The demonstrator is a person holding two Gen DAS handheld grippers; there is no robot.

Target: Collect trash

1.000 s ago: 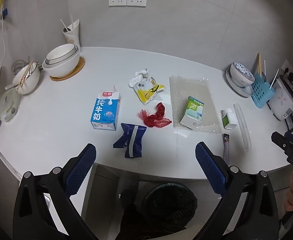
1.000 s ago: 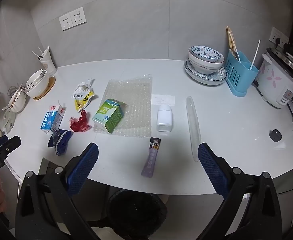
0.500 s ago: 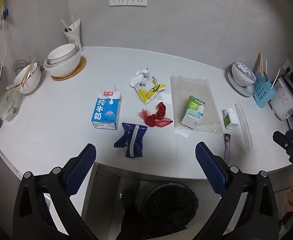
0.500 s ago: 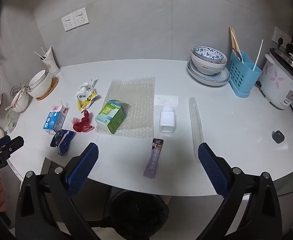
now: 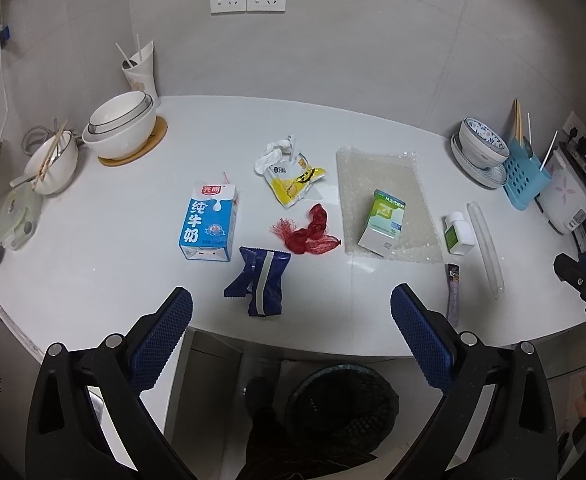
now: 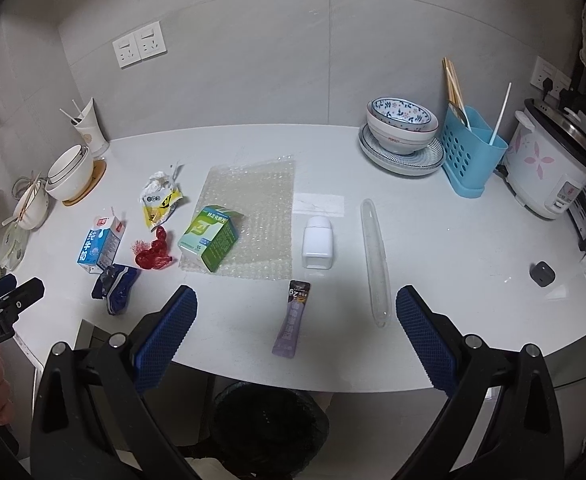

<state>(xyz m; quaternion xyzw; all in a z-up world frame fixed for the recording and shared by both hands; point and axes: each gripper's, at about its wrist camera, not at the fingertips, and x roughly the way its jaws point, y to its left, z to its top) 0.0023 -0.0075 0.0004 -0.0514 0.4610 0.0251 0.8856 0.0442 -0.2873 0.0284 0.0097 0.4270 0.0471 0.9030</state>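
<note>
Counter (image 5: 93, 240) left: milk carton (image 5: 209, 222), wrapper (image 5: 261, 280) just nearer.
Centre: box (image 5: 383, 224) on bubble wrap (image 5: 377, 172).
Right: bottle (image 6: 317, 242), tube (image 6: 375, 256) beside it.
Near edge: sachet (image 6: 293, 320).
Below: bin (image 6: 269, 420).

both cameras a little farther back from the white counter (image 5: 93, 248), whole scene slightly lower in view

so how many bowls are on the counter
4, possibly more nested. Two stacked white bowls on the wooden coaster at back left, a white bowl with chopsticks left of those, and a blue floral bowl on plates beside the blue utensil caddy.
</note>
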